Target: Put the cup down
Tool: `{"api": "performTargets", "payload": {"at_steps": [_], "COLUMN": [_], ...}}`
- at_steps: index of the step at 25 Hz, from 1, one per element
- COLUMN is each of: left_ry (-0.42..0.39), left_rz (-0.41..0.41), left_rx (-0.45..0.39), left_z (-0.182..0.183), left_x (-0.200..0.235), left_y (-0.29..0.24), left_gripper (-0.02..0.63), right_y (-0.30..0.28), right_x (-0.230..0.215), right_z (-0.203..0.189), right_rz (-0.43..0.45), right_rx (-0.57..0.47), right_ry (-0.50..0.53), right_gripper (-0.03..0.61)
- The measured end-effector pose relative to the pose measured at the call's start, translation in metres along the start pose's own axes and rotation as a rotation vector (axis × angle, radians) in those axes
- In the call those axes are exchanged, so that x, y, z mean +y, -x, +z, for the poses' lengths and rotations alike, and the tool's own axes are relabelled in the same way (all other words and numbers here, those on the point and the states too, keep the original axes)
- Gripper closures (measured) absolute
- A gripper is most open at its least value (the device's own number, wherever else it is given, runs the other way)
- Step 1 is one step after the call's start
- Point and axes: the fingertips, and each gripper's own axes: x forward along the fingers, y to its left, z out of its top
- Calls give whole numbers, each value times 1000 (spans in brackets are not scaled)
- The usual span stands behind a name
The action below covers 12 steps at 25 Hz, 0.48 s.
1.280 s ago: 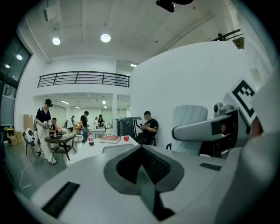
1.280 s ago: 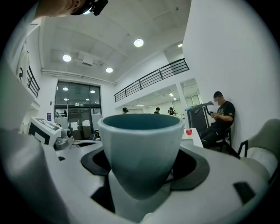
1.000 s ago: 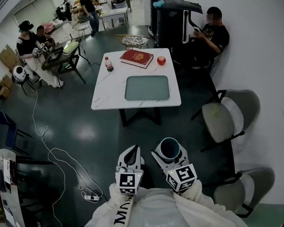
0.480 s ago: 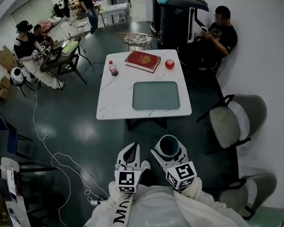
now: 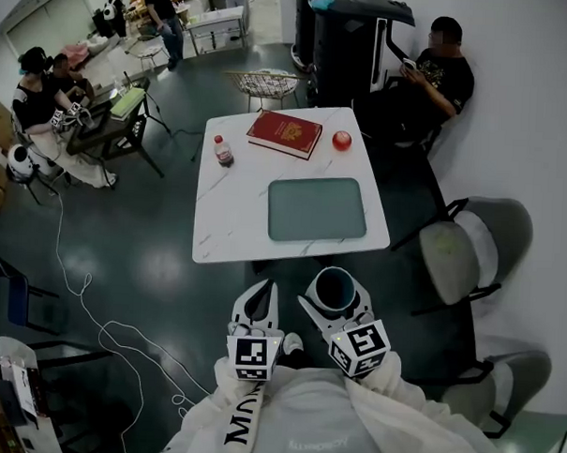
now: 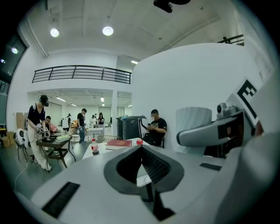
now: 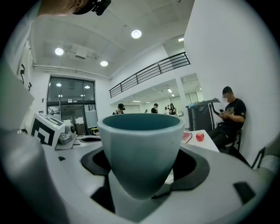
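Note:
A blue-grey cup [image 5: 336, 287] stands upright between the jaws of my right gripper [image 5: 335, 300], which is shut on it, in the air short of the table's near edge. In the right gripper view the cup [image 7: 142, 148] fills the middle, pinched low on its body by the right gripper [image 7: 144, 177]. My left gripper [image 5: 258, 306] hangs beside it, shut and holding nothing; in its own view the left gripper [image 6: 142, 153] has its jaws together. Ahead is a white marble table [image 5: 230, 209] with a grey-green tray [image 5: 317, 209].
The table also carries a red book [image 5: 284, 134], a red apple [image 5: 342, 140] and a small bottle [image 5: 222, 151]. Two grey chairs [image 5: 470, 248] [image 5: 502, 385] stand at the right. A seated person [image 5: 442, 73] and a black machine [image 5: 348, 36] are behind the table. A white cable [image 5: 101, 321] lies on the floor.
The table has drawn nearer in the head view as the person walks towards it. Both grippers keep their pose, the cup still held.

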Motion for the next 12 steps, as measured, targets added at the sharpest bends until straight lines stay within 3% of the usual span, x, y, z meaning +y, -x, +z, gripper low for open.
{"api": "performTargets", "payload": {"at_steps": [12], "left_ry": [-8], "left_rz": [-27], "left_rx": [8], "left_z": [-4], "left_x": [37], "left_y": [-31], "left_gripper": [603], "right_y": [-45], "right_x": [-14], "right_z": [-6], "right_rz": [-51], "right_rx": [32], "right_ry": [9], "right_gripper": [198]}}
